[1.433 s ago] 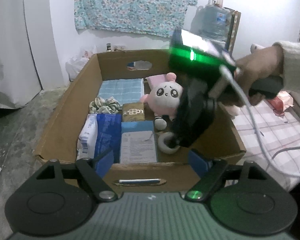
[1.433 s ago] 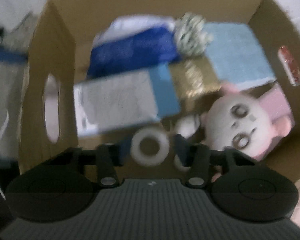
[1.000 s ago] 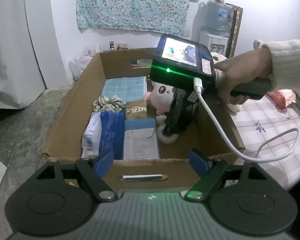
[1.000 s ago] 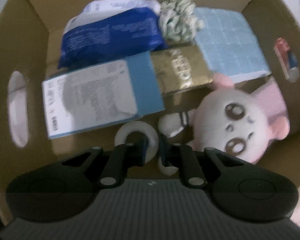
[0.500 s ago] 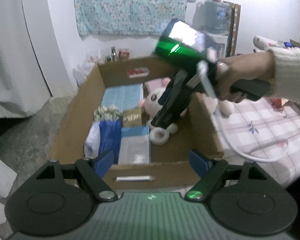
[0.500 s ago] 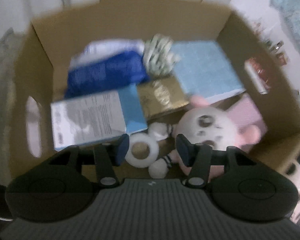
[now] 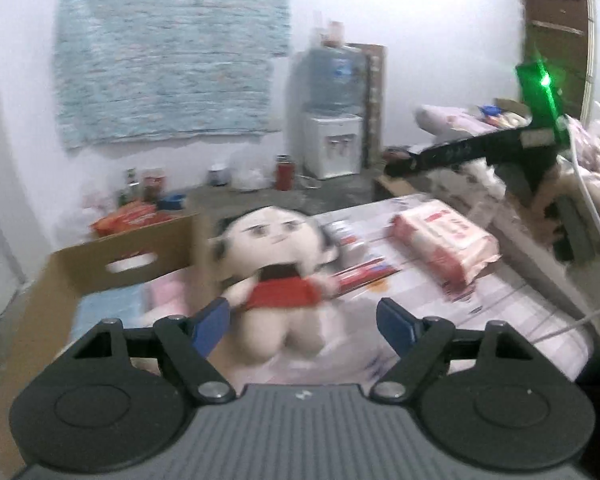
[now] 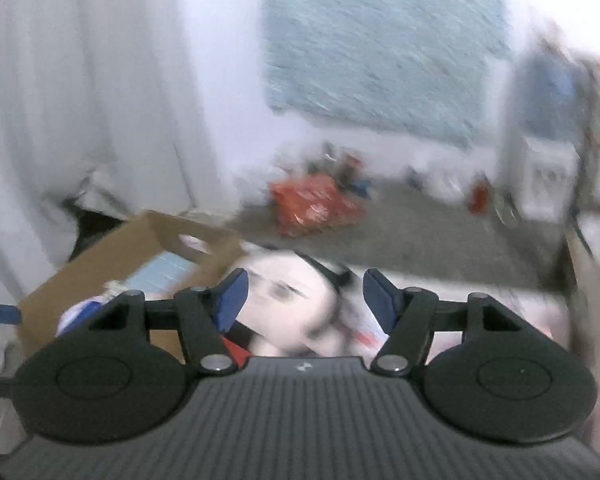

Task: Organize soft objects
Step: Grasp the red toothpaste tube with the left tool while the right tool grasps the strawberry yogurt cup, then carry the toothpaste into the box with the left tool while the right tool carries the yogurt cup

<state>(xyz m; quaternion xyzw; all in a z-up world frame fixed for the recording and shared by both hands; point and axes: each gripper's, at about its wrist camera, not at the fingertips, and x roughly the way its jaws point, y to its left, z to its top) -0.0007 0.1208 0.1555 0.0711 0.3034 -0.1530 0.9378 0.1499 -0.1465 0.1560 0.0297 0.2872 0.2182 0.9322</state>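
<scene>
Left wrist view: the left gripper (image 7: 304, 320) is occupying the bottom of the frame with its blue-padded jaws spread wide and holding nothing. Just beyond the gap between them, slightly left of centre, a plush doll (image 7: 278, 268) with a pale face and red top is lying on a checked bed sheet (image 7: 400, 300); its lower body is sitting between the jaws without touching them. At lower left the cardboard box (image 7: 112, 256) is standing beside the doll, a blue cloth (image 7: 104, 308) showing inside. Right of the doll a red-and-white packet (image 7: 444, 240) is resting on the sheet. At upper right the right gripper (image 7: 404, 164) is hanging in the air above the bed.

Right wrist view (heavily blurred): the right gripper (image 8: 304, 292) is likewise holding its jaws apart and empty, with the doll's (image 8: 292, 300) face appearing between and just past them. The box (image 8: 148, 240) is lying at lower left. A water dispenser (image 7: 332, 120) and a floral wall cloth (image 7: 168, 52) are standing farthest back.
</scene>
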